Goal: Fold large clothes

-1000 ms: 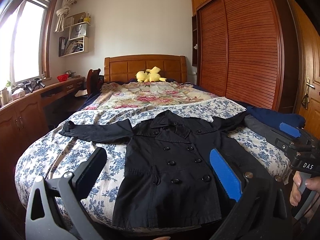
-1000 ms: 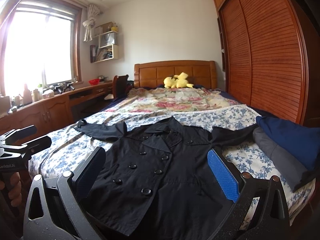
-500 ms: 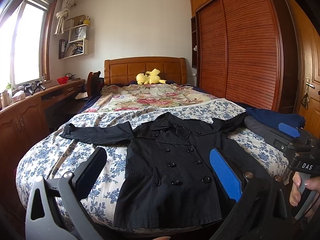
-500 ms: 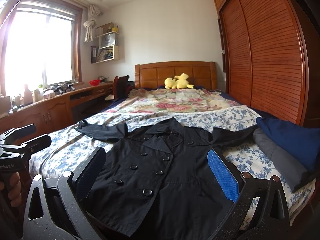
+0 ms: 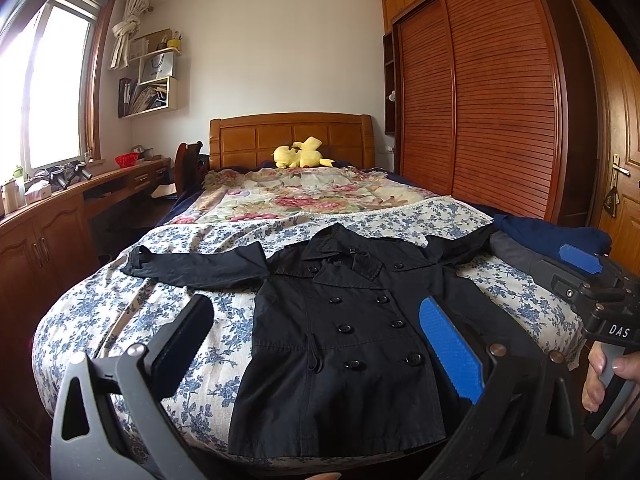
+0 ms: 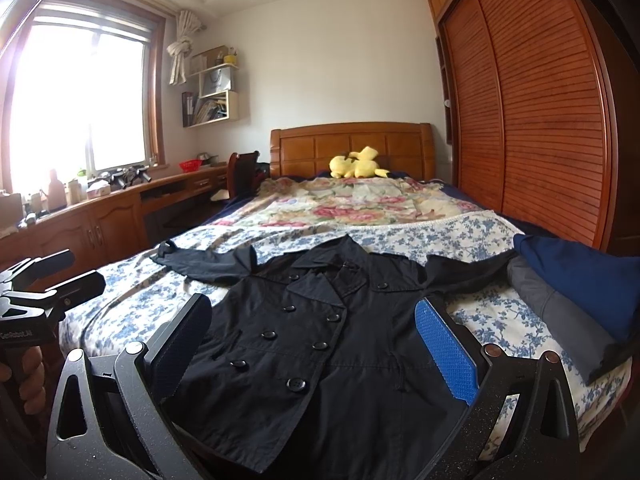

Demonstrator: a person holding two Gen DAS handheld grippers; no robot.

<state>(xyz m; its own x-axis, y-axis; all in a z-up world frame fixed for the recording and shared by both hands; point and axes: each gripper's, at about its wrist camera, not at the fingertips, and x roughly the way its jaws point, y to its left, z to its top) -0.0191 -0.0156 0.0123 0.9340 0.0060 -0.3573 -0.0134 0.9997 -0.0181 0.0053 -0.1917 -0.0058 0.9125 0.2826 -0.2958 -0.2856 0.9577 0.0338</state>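
A black double-breasted coat (image 5: 340,332) lies flat, front up, on the foot of the bed (image 5: 120,308), sleeves spread to both sides. It also shows in the right wrist view (image 6: 320,340). My left gripper (image 5: 316,320) is open and empty, held above the bed's near edge over the coat's hem. My right gripper (image 6: 312,320) is open and empty, also above the coat's lower part. The right gripper shows at the right edge of the left wrist view (image 5: 592,280), and the left gripper at the left edge of the right wrist view (image 6: 48,280).
Folded dark blue (image 6: 580,276) and grey (image 6: 552,312) clothes lie on the bed's right side. A yellow plush toy (image 5: 302,154) sits by the headboard. A wooden wardrobe (image 5: 480,100) stands on the right, a long desk (image 5: 60,208) on the left.
Both views have tilted down slightly, so the coat sits a little higher in frame. The grippers stay open and the coat has not moved.
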